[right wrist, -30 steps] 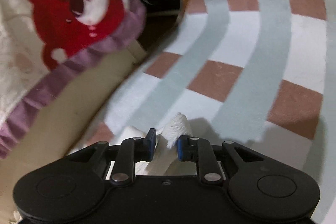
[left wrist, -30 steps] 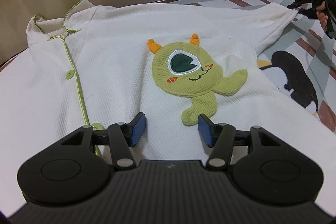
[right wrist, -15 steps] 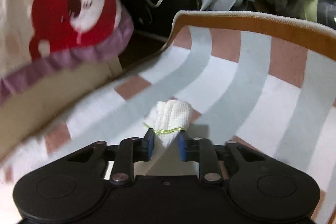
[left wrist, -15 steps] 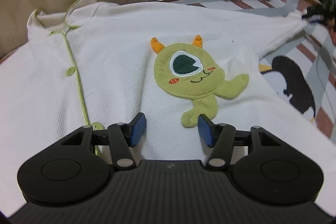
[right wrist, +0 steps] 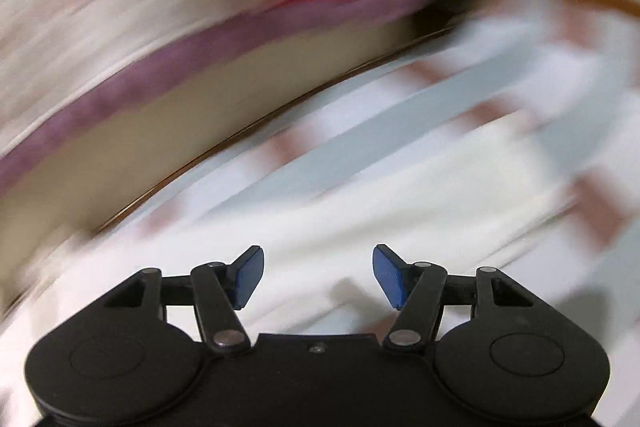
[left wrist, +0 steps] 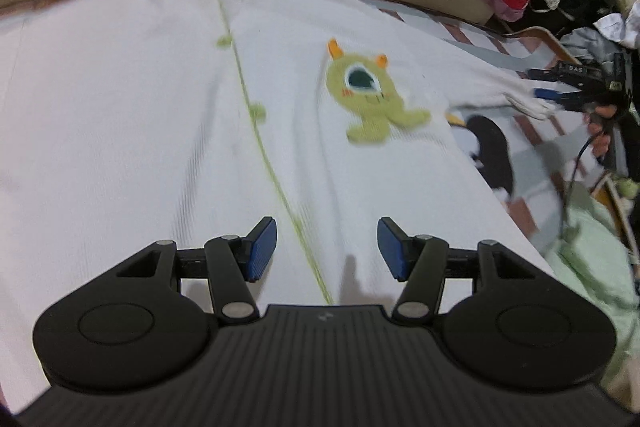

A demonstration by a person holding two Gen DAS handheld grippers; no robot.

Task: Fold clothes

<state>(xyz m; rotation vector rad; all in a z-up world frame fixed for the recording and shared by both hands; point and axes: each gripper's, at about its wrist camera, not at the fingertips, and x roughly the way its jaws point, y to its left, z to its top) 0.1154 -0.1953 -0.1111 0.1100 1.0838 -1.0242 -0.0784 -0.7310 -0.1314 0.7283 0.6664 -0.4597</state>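
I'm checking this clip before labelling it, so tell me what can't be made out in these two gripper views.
- Right wrist view: motion blur smears everything past the open right gripper; the white cloth under it cannot be identified.
- Left wrist view: the white shirt has its lower hem hidden by the open left gripper, and its left side is cut off by the frame edge.
- Left wrist view: the sleeve end is blurred; contact with the far gripper is unclear.

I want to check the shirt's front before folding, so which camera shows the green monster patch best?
The left wrist view. The green monster patch sits in plain sight on the white shirt, slightly blurred, beyond the open left tool. The right wrist view is smeared by motion and shows only white cloth past the open right tool, no patch.
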